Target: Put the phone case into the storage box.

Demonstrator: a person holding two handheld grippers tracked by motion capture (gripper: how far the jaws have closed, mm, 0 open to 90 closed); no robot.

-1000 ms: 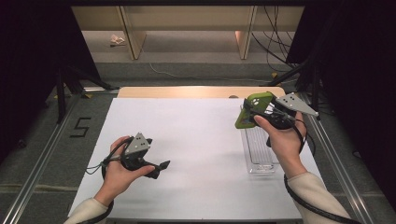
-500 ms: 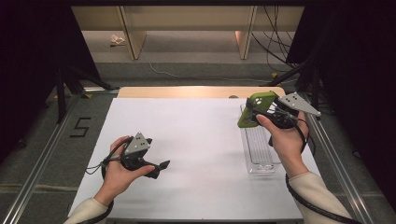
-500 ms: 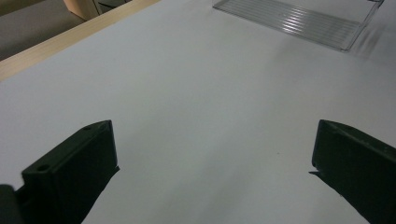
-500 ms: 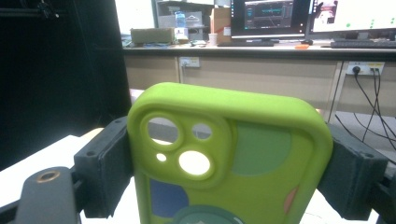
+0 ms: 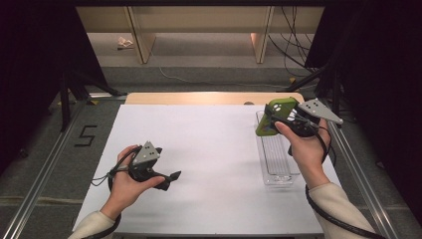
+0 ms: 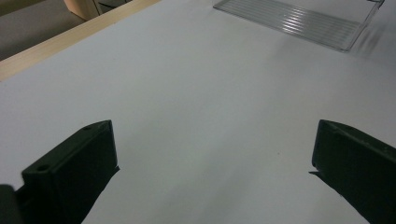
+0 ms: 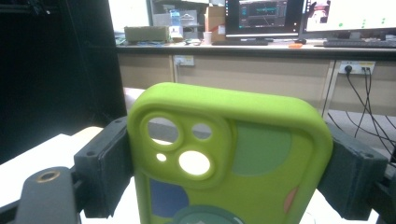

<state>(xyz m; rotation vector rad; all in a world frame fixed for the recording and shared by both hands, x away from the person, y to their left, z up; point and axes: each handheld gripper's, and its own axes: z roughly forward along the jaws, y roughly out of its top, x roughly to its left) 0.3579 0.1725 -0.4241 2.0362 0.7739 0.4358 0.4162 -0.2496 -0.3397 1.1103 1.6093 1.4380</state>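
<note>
A lime-green phone case (image 5: 273,115) with camera cut-outs is held up above the far end of a clear plastic tray (image 5: 276,160) on the right side of the white table. My right gripper (image 5: 275,118) is shut on the phone case (image 7: 229,158), its black pads (image 7: 106,163) pressing both long edges. My left gripper (image 5: 171,178) rests low at the table's left front in the high view. In the left gripper view its jaws stand wide apart over bare white table, open with nothing between them. The clear tray (image 6: 299,23) lies ahead of it.
A white mat (image 5: 209,159) covers the table, with a wooden strip (image 5: 209,97) along its far edge. Metal rails (image 5: 47,164) run down both sides. Desks with monitors (image 7: 261,18) and hanging cables stand beyond the table.
The right hand has tilted the green case slightly while staying over the tray's far end. The left hand has not moved.
</note>
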